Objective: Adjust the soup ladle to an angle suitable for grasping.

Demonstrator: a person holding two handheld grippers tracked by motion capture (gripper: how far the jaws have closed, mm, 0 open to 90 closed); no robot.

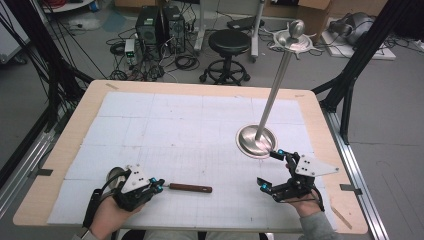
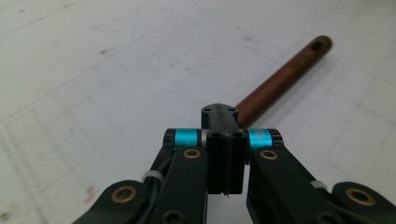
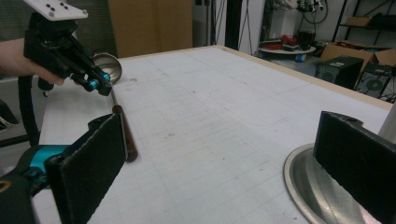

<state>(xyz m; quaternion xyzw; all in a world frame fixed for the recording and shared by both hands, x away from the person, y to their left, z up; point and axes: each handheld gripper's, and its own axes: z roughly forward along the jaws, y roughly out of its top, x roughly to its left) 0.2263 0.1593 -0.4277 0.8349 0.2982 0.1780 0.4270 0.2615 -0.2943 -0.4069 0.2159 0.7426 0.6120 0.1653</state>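
A ladle lies on the white mat, its brown wooden handle (image 1: 190,188) pointing right and its steel bowl (image 1: 115,175) under my left hand. My left gripper (image 1: 159,185) is shut and points along the ladle, its tips just over the thin metal shaft. In the left gripper view the pads (image 2: 219,114) meet and the handle (image 2: 285,79) runs on beyond them. I cannot tell whether the shaft is pinched. My right gripper (image 1: 267,169) stands open beside the base (image 1: 256,141) of a tall steel stand, with nothing between its pads (image 3: 93,168).
The stand's pole rises to a hooked top (image 1: 295,40) above the table's right half. A wooden table edge (image 1: 75,125) frames the mat. Beyond the far edge stand a black stool (image 1: 228,45) and computer cases (image 1: 160,25) on the floor.
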